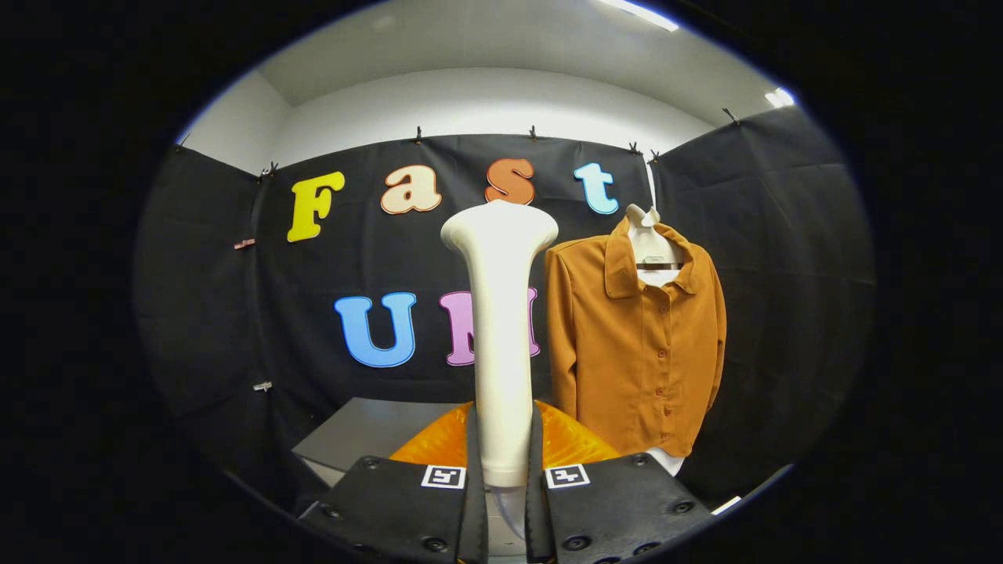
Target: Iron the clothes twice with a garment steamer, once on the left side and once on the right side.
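A white garment steamer [500, 329] stands upright between my two fingers, its wide head at the top and its handle clamped low down. My gripper [501, 470] is shut on that handle. To the right of the steamer and beyond the fingers, an orange-brown buttoned shirt [639, 345] hangs on a white hanger [649, 239] against the black cloth wall, its front facing me. The steamer head sits left of the shirt's collar and apart from the fabric.
A grey box-like surface [360, 435] lies low to the left, just beyond the fingers. An orange ribbed object [568, 439] shows behind the steamer's handle. Black cloth walls [783, 274] close the booth on three sides.
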`<state>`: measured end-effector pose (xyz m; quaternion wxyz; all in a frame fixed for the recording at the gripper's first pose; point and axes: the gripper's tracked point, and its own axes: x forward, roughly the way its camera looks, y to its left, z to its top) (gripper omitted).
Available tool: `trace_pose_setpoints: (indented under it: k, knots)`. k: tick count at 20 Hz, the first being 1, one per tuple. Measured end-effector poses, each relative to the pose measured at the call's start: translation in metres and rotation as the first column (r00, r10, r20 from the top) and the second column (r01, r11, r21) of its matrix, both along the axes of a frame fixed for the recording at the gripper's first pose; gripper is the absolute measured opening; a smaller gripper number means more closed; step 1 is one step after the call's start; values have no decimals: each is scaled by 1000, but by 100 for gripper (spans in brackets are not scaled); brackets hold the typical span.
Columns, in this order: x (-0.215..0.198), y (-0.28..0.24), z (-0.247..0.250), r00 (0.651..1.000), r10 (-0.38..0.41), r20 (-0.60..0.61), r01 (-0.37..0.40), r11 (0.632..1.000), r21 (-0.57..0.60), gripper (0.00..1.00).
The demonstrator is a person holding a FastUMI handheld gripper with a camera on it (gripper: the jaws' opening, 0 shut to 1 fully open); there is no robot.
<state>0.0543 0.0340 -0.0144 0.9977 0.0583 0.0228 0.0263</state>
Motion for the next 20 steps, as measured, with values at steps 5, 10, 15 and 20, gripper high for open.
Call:
trace_pose_setpoints:
  k: [5, 10, 15, 20]
  knots:
    - [0, 0, 0, 1000, 2, 1, -2, 1000, -3, 22]
    - [0, 0, 0, 1000, 3, 2, -3, 1000, -6, 22]
    - [-1, 2, 1, 1000, 4, 3, -4, 1000, -9, 22]
    - [-2, 3, -1, 1000, 4, 2, -4, 1000, -10, 22]
